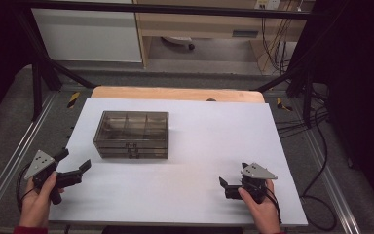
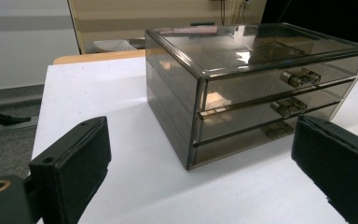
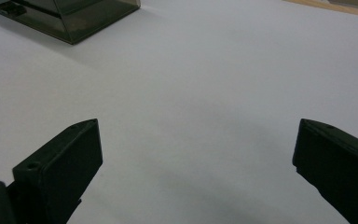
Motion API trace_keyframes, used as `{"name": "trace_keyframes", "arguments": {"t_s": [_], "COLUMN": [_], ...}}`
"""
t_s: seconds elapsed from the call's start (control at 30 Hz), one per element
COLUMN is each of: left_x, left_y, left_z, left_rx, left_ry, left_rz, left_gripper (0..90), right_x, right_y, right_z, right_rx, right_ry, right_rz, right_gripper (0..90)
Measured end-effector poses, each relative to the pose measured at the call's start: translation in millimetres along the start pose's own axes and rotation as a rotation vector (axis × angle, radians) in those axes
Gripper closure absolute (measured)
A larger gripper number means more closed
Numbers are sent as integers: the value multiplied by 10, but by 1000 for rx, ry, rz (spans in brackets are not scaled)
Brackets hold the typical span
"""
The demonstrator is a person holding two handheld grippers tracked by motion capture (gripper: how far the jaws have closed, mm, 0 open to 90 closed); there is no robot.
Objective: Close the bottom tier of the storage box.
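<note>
The white table [image 1: 185, 161] lay before me, and the smoked drawer box [image 1: 131, 135] stood left of its middle, all three drawers shut. My left gripper [image 1: 75, 165] hovered near its front corner, jaws wide, holding nothing. My right gripper [image 1: 233, 183] sat well apart, jaws also spread wide.

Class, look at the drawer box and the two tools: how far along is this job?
Nothing looks done: all three drawers of the drawer box sit shut. In hand: the left tool is open and faces the box, apart from it. The right tool is open over bare table. Reaching a handle and pulling remain.
</note>
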State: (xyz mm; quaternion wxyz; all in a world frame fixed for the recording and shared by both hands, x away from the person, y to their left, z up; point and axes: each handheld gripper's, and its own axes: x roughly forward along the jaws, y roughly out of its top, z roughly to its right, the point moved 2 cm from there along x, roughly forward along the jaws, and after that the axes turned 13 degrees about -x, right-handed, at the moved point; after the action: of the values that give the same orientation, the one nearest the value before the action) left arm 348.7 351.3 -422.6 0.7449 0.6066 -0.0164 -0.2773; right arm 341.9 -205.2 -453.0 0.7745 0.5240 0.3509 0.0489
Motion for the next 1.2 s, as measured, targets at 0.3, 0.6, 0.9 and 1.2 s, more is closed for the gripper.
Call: {"name": "trace_keyframes", "arguments": {"t_s": [0.3, 0.6, 0.9, 1.2], "left_x": [23, 63, 95, 153], "left_y": [-47, -99, -128, -188], "left_z": [-6, 27, 72, 126], "left_rx": [11, 25, 29, 37], "left_ry": [3, 0, -12, -24], "left_rz": [-8, -23, -39, -78], "left_gripper": [47, 47, 47, 47], "right_x": [-4, -6, -6, -5], "right_y": [1, 2, 2, 1], "right_z": [-2, -3, -2, -2], "right_rx": [0, 3, 1, 1], "right_ry": [2, 3, 3, 3], "right_rz": [-1, 0, -1, -3], "right_gripper": [21, 21, 21, 21]}}
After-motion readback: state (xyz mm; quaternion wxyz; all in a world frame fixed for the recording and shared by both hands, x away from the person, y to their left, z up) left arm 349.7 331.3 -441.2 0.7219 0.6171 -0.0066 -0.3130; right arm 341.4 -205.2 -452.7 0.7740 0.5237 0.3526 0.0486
